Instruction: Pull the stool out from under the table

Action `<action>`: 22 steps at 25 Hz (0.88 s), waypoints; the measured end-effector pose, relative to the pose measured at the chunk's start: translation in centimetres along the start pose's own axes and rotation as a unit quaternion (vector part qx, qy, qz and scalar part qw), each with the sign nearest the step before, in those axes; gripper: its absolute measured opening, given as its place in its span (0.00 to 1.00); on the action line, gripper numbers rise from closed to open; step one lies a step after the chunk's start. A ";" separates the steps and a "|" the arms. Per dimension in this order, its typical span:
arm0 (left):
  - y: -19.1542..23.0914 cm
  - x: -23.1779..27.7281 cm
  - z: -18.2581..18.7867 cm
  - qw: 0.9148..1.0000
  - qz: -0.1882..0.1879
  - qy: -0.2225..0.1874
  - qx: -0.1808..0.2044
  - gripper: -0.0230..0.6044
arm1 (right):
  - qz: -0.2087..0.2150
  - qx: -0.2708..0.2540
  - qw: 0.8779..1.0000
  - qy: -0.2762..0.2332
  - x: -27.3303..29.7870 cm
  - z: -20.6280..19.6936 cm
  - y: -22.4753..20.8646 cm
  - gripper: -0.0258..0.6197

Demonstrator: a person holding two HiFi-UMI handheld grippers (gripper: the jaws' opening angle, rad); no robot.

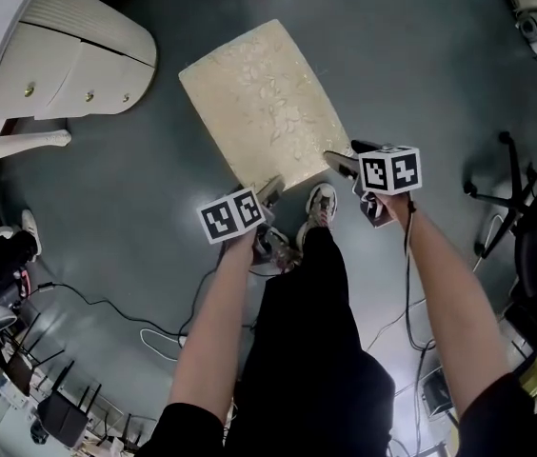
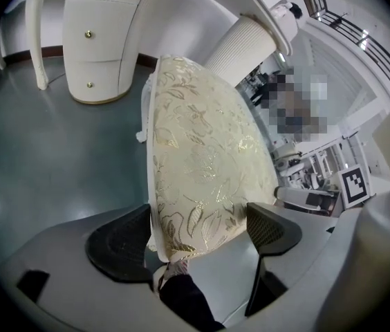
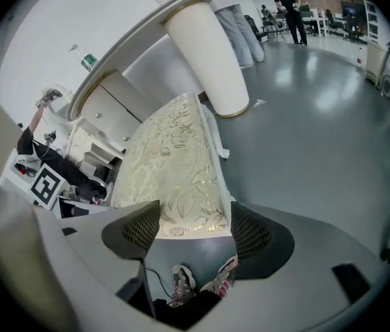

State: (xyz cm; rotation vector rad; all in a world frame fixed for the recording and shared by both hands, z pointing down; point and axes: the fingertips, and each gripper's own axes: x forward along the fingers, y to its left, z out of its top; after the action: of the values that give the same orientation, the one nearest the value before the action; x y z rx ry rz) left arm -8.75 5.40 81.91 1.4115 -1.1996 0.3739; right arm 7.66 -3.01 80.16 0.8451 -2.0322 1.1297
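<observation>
Hand-held grippers (image 1: 270,190) (image 1: 340,163) astride stool (image 1: 264,103) edge; open floor (image 1: 421,74)

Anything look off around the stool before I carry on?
Nothing broken or spilled. The stool stands upright on open floor, clear of the table. The left gripper and right gripper sit at its near edge, jaws apart. Only oddity: loose cables trailing on the floor near the person's feet.
</observation>
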 end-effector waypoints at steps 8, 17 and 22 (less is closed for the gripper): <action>-2.7 -4.7 -1.2 0.999 0.031 0.007 0.044 0.74 | -0.035 -0.023 0.999 -0.005 -4.1 -1.7 2.5 0.50; -9.9 -10.5 -0.2 0.996 0.026 -0.006 0.079 0.53 | -0.007 0.010 0.999 -0.041 -9.3 1.2 10.7 0.50; -12.8 -13.7 1.1 0.995 0.027 -0.033 0.092 0.31 | -0.008 0.000 0.998 -0.068 -12.5 3.4 13.5 0.49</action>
State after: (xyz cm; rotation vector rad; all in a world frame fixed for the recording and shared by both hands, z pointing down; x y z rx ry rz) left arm -4.55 7.60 63.73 1.5621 -1.2846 0.4901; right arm 3.54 2.34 62.68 0.9608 -2.1311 1.0895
